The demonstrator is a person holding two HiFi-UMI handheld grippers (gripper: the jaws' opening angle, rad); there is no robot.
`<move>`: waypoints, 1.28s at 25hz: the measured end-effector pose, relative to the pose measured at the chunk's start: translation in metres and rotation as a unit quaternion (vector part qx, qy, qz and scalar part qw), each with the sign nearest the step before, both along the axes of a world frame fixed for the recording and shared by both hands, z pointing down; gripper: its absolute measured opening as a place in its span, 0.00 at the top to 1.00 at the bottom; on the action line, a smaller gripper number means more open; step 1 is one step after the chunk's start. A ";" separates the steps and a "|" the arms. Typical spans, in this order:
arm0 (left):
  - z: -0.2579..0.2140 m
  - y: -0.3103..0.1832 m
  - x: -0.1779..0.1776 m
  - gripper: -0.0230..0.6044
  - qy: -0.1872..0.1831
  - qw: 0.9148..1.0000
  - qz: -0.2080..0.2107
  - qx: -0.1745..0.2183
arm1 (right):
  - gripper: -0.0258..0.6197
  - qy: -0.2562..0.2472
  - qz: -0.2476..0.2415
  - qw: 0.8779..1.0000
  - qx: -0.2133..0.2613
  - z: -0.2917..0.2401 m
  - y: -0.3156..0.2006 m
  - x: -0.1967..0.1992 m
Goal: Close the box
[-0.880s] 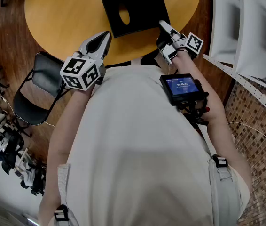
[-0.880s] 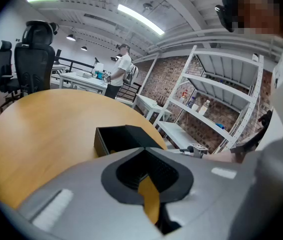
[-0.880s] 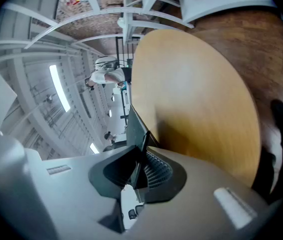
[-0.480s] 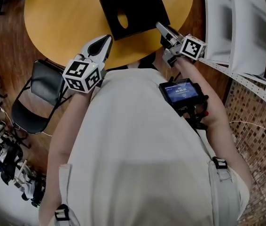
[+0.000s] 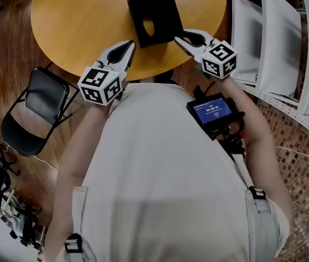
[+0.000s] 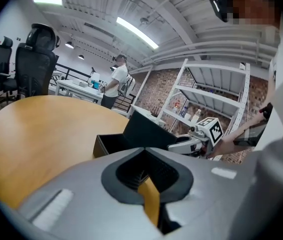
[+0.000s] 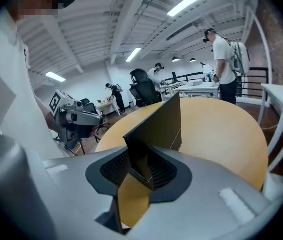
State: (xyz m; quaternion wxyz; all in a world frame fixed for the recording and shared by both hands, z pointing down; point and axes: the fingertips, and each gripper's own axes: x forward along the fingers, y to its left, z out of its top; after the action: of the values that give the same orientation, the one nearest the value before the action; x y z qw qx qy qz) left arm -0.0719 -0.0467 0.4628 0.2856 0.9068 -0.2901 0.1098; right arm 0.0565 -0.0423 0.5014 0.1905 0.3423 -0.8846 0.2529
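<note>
A black box (image 5: 145, 22) sits on the round wooden table (image 5: 78, 21), its hinged lid (image 5: 171, 9) raised on edge at the right side. My right gripper (image 5: 180, 37) is shut on the lid's near corner; in the right gripper view the black lid (image 7: 156, 126) runs away from between the jaws (image 7: 139, 159). My left gripper (image 5: 129, 44) hovers at the table's near edge, left of the box, shut and empty. In the left gripper view the box (image 6: 112, 143) with its lid (image 6: 149, 130) lies ahead, beyond the closed left gripper (image 6: 144, 151), and the right gripper (image 6: 186, 144) is at the lid.
A black folding chair (image 5: 34, 113) stands at the left below the table edge. White shelving (image 5: 269, 37) runs along the right side. A small screen device (image 5: 214, 111) hangs on the person's chest. People and office chairs (image 6: 36, 59) are far behind the table.
The lid, earlier lying flat, now stands raised with the right gripper holding its corner. The left gripper has hardly moved.
</note>
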 end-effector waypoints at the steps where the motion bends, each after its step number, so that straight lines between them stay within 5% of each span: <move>1: 0.001 0.001 -0.002 0.96 0.004 1.000 -0.005 -0.001 | 0.81 0.015 -0.016 1.000 0.002 0.001 0.002 -0.002; 12: -0.007 0.001 -0.048 0.96 0.010 0.997 -0.071 -0.003 | 0.74 0.068 -0.140 0.988 0.003 0.006 0.012 -0.047; 21: -0.016 -0.001 -0.044 0.96 0.002 0.998 -0.064 0.010 | 0.78 -0.004 -0.154 0.988 0.015 -0.017 0.009 -0.065; 24: -0.019 -0.003 -0.037 0.96 0.001 0.998 -0.056 0.016 | 0.96 -0.015 -0.149 0.988 0.031 -0.031 0.002 -0.065; 32: -0.034 -0.022 -0.021 0.96 0.001 0.999 -0.033 0.042 | 0.96 -0.091 -0.117 0.985 0.086 -0.102 -0.028 -0.042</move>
State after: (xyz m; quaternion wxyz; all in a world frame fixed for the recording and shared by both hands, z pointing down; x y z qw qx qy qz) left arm -0.0926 -0.0685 0.4284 0.2507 0.9079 -0.3245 0.0871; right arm 0.0146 -0.0706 0.3993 0.1074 0.2272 -0.9507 0.1819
